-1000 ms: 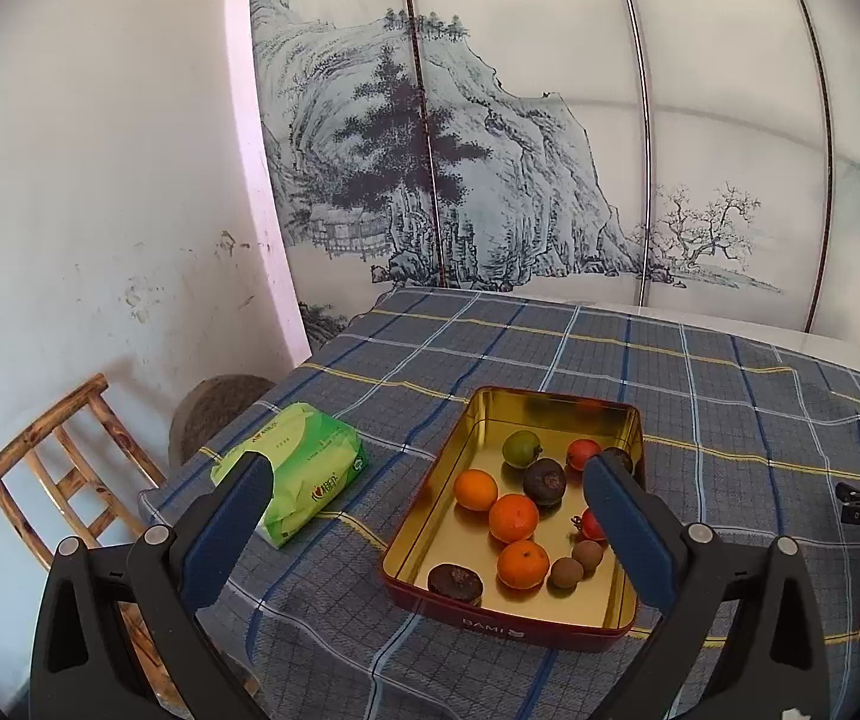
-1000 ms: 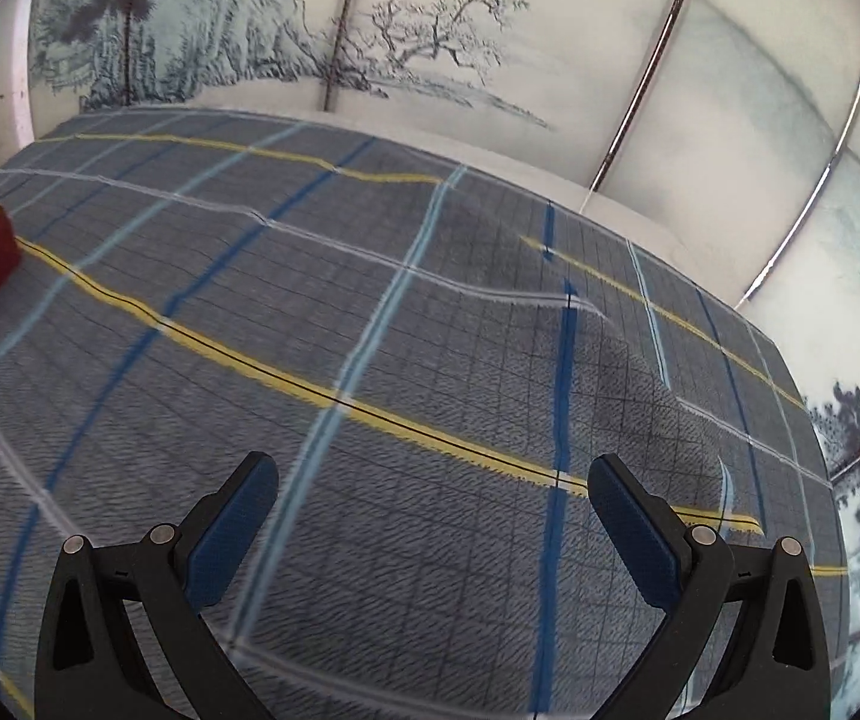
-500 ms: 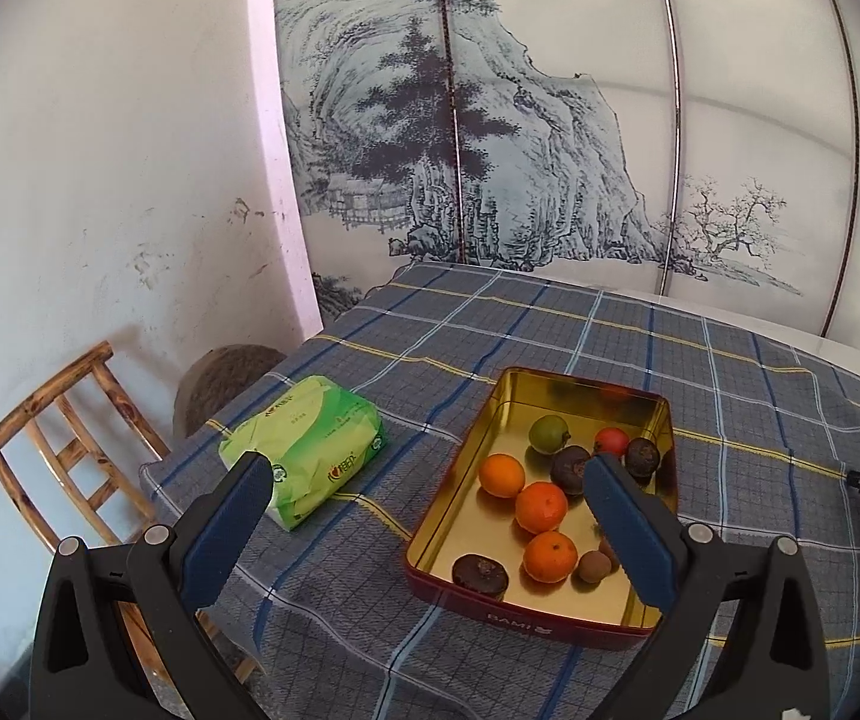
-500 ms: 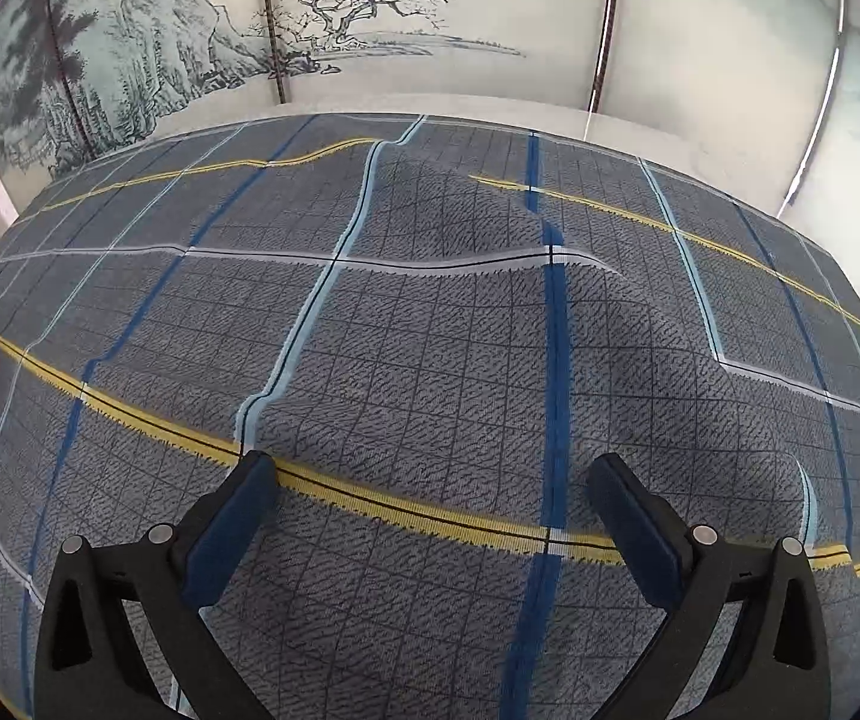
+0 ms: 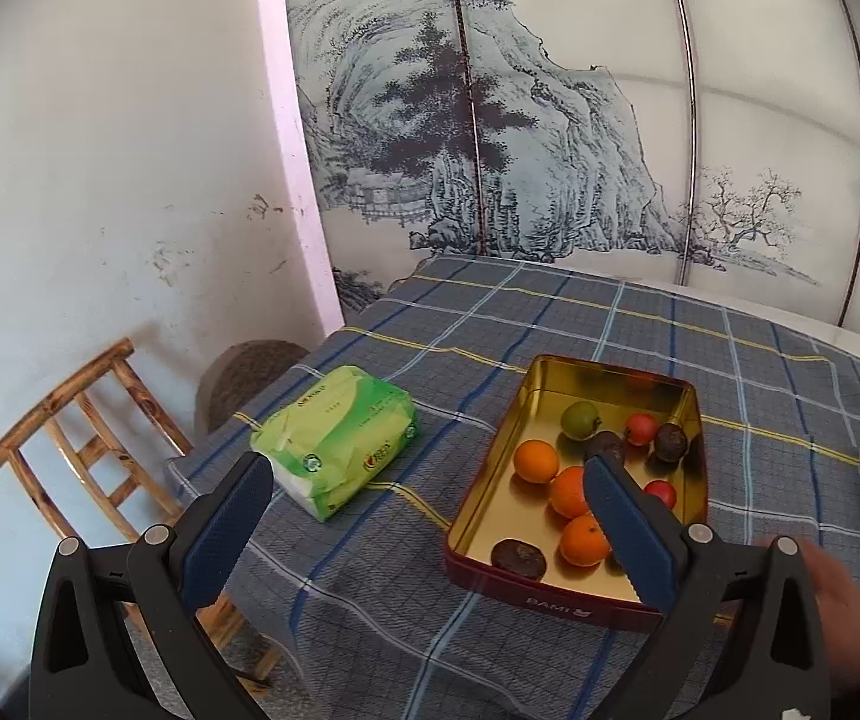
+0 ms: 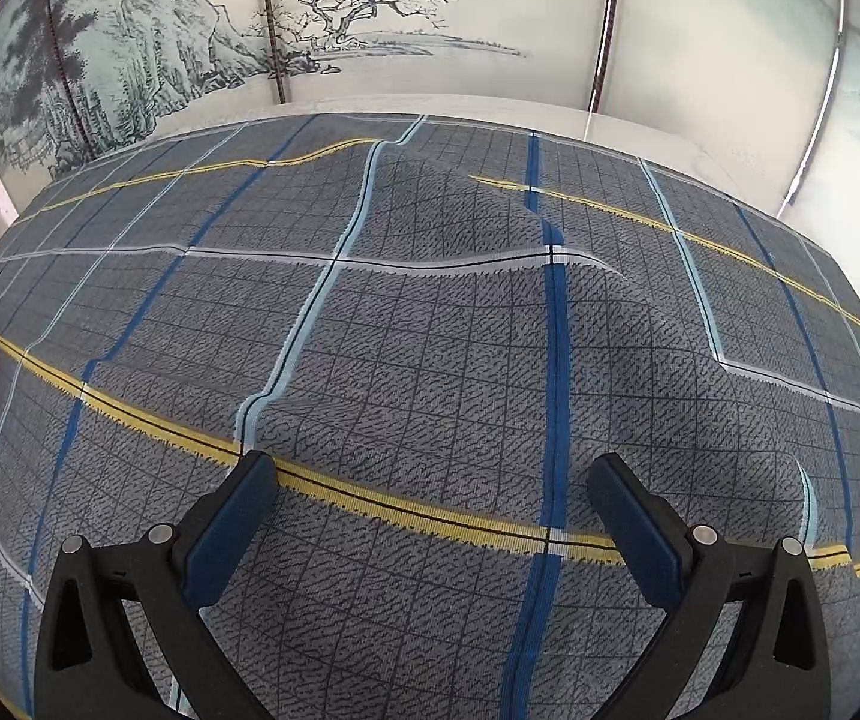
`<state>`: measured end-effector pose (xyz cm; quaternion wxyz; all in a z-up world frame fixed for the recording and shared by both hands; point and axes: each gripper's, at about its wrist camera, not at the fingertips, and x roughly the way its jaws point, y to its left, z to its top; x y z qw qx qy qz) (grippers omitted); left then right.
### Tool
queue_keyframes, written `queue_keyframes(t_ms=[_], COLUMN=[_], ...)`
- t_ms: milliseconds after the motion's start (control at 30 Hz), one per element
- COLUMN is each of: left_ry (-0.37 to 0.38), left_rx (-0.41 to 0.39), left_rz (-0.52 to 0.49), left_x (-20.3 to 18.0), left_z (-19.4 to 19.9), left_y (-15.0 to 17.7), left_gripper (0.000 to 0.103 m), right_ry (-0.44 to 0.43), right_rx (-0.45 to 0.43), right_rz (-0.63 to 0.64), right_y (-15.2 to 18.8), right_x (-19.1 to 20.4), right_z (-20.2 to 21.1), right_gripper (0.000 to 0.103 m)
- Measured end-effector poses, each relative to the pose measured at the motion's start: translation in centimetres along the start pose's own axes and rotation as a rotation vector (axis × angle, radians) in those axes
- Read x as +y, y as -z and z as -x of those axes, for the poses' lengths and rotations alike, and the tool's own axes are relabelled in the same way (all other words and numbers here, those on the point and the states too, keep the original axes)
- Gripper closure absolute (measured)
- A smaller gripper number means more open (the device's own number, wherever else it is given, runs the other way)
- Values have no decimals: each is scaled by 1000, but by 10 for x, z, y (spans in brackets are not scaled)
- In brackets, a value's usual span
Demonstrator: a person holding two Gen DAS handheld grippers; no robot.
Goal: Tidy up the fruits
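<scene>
The left gripper [image 5: 427, 471] hangs above the near edge of a table covered with a grey checked cloth [image 5: 550, 312], its two blue-padded fingers spread wide with nothing between them. Ahead of it and a little to the right sits a shallow tin [image 5: 493, 483], gold inside and dark red outside, holding the fruit: three oranges [image 5: 535, 461] grouped toward the near middle, a green fruit [image 5: 579, 419] further back, two small red fruits [image 5: 640, 427], and several dark brown ones [image 5: 670, 441], one of which lies at the tin's near wall. The right finger of this gripper covers part of the tin's near right corner. To the left of the tin, apart from it, lies a green pack of tissues [image 5: 340, 438], near the table's left edge. A wooden chair [image 5: 76, 438] stands beside the table against the white wall. The right gripper [image 6: 430, 471] is also wide open and empty, hovering over a bare, rumpled stretch of the same cloth, with a red corner of the tin just showing at the far left of the right wrist view.
</scene>
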<state>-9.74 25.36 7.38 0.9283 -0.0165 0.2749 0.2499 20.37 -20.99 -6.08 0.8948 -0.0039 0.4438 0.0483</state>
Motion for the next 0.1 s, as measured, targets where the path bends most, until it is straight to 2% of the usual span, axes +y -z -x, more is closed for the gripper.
queue_keyframes(t_ms=[100], left_ry=[-18], left_rx=[-10], left_rz=[-16], left_x=[-1], left_z=[1], left_y=[1], left_gripper=[0], right_ry=[0], right_rx=[0], right_rz=[0], right_y=[0], right_x=[0], right_z=[0], right_gripper=[0])
